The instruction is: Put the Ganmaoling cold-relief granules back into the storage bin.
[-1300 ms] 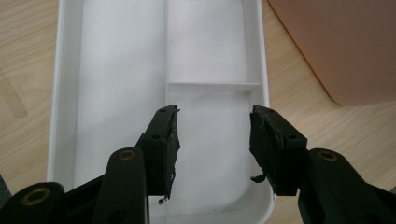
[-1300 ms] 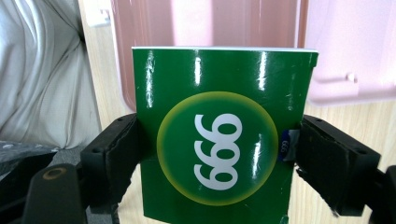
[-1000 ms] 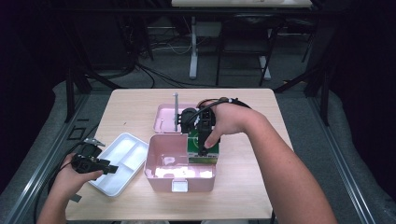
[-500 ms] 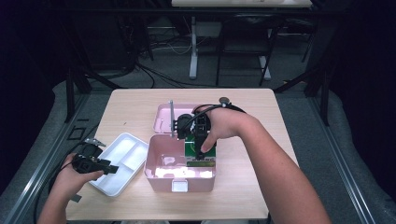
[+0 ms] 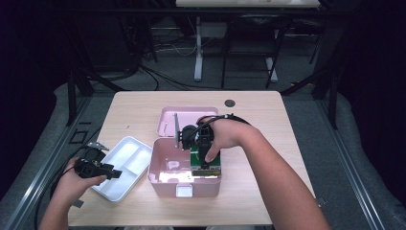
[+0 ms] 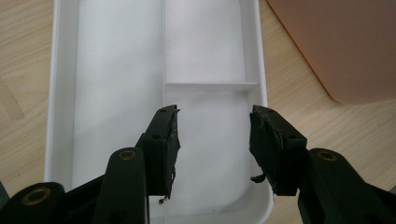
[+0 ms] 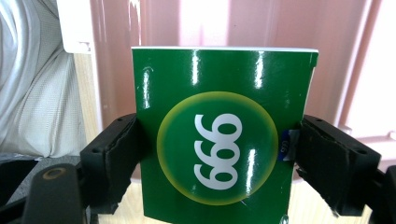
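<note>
Tray [image 5: 125, 168] left of box [image 5: 170, 165], packet [image 5: 206, 161] in box

Lighting, as I see it from my station: table [image 5: 268, 124] brightly lit from above, room beyond it nearly black. High view soft, low in detail. Pink box [image 5: 165, 165] shows a bright glare patch on its inner floor. White tray [image 6: 112, 56] evenly lit and sharp. Green carton [image 7: 224, 140] glossy with white streaks of reflection; pink wall behind it washed out, slightly blurred.
</note>
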### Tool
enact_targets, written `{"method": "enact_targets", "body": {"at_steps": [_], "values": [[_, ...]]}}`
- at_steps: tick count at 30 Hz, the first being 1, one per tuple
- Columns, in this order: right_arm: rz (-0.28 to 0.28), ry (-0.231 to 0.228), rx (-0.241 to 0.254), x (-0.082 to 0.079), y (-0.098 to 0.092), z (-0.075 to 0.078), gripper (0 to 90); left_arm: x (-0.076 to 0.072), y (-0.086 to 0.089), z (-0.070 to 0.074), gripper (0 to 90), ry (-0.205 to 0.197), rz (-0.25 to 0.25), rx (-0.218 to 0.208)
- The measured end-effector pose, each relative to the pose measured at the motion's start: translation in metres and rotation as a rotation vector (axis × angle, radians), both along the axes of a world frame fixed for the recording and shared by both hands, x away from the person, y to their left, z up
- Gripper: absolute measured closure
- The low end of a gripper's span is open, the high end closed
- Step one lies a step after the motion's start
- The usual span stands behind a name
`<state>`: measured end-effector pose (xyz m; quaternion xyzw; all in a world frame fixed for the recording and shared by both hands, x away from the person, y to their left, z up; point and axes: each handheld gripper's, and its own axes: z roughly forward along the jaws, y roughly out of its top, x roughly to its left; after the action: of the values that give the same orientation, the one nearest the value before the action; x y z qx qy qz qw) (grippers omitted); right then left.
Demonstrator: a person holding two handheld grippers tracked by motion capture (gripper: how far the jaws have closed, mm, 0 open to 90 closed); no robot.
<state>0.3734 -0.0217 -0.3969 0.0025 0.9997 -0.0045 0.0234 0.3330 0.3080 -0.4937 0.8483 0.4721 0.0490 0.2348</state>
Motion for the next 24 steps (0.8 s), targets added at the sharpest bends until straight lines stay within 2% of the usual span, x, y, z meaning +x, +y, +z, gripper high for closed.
{"method": "enact_targets", "body": {"at_steps": [5,13,17,24], "values": [[-0.012,0.015,0.017,0.002,0.001,-0.009,17.7,0.0,0.0,0.0,52.0,-0.002,-0.001,-0.001],[-0.025,0.015,-0.001,0.008,0.001,-0.025,17.6,0.0,-0.002,-0.001,52.0,0.002,-0.003,0.003],[-0.039,0.026,0.015,0.01,0.001,-0.031,17.6,0.0,-0.001,-0.001,52.0,0.002,-0.003,0.004],[-0.041,0.02,0.009,0.011,0.0,-0.041,17.6,0.0,-0.001,-0.001,52.0,0.001,-0.003,0.004]]}}
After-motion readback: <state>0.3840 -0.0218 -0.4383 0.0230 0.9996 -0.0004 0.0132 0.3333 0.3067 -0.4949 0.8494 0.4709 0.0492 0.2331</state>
